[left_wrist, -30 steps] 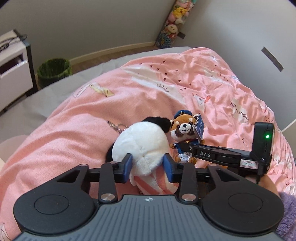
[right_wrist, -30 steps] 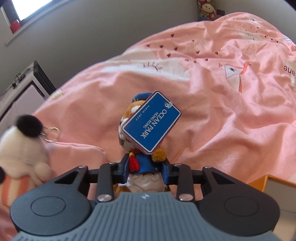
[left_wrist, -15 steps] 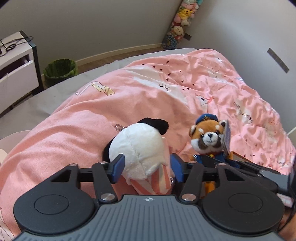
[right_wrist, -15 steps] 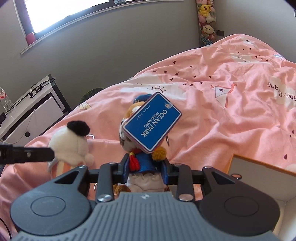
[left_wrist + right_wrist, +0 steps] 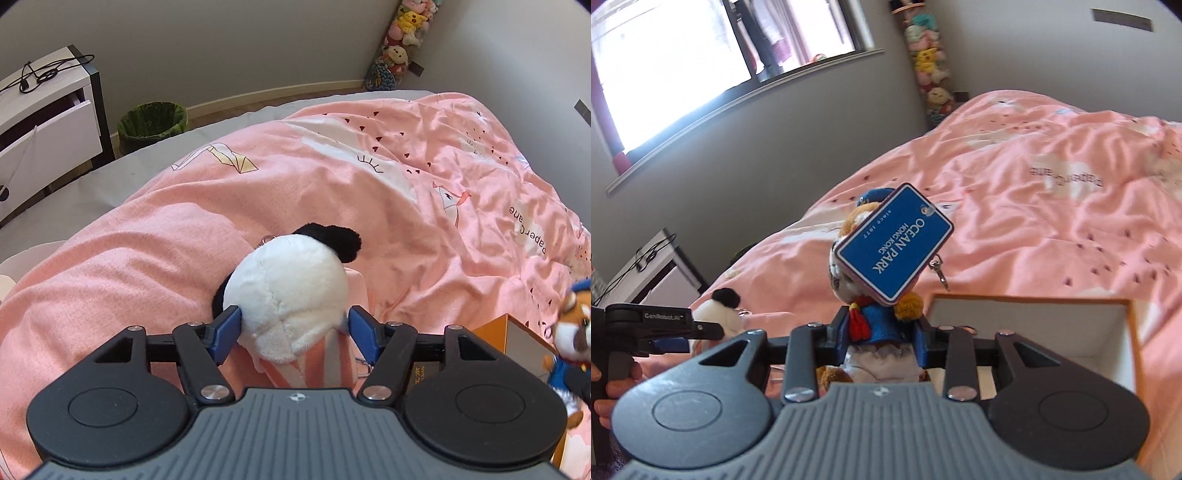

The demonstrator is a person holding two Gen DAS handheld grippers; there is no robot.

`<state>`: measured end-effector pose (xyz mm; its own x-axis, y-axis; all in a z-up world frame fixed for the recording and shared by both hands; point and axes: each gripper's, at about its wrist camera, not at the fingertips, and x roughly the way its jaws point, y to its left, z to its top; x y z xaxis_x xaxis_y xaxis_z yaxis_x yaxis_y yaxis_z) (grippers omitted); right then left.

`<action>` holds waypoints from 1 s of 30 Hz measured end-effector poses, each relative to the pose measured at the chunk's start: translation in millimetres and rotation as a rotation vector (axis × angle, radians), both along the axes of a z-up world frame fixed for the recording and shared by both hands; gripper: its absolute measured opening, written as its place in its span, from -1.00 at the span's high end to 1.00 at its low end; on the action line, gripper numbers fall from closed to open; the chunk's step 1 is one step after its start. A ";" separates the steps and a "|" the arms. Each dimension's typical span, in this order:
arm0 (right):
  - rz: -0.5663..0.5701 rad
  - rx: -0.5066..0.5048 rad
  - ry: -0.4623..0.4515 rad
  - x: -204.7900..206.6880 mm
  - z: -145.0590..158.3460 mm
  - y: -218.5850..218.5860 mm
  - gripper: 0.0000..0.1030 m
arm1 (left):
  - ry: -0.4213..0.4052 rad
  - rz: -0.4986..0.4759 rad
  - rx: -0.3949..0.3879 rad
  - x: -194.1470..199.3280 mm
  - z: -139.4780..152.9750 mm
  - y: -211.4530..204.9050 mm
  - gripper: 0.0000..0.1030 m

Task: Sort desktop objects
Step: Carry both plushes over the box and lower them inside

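Note:
My left gripper is shut on a white plush panda with black ears and a pink striped body, held above the pink quilt. My right gripper is shut on a red panda plush in a blue uniform, with a blue "OCEAN PARK" tag and a metal clip. It hangs over the near edge of an orange-rimmed white box. The red panda plush and the box show at the right edge of the left wrist view. The panda and left gripper show at the left of the right wrist view.
A pink quilt covers the bed. A white drawer unit with a cable and a green bin stand on the floor beyond the bed. A column of plush toys hangs in the corner. A window is at the upper left.
My right gripper has lifted the red panda plush and carried it right, over the box. My left gripper has raised the panda, and the two plush toys have moved apart.

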<state>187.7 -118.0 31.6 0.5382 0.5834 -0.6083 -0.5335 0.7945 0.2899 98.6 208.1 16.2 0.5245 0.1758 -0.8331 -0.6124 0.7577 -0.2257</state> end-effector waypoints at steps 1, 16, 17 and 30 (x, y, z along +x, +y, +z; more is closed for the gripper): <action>-0.020 -0.009 0.004 -0.8 -3.6 -6.7 0.30 | 0.001 -0.006 0.005 0.4 -1.5 0.2 -0.45; -0.209 -0.008 0.168 -11.5 -60.6 -71.7 0.30 | -0.110 -0.098 0.022 -17.8 10.5 -3.0 -0.12; -0.211 -0.005 0.169 -11.9 -61.0 -72.7 0.30 | -0.122 -0.108 0.018 -19.2 14.1 -5.6 -0.12; -0.226 0.010 0.196 -6.7 -65.9 -84.3 0.30 | -0.313 -0.444 -0.101 8.6 57.8 -93.0 -0.09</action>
<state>181.0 -202.3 -34.4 0.5278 0.4687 -0.7083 -0.2768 0.8834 0.3782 107.1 115.0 74.0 0.7556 -0.1918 -0.6263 -0.1303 0.8930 -0.4307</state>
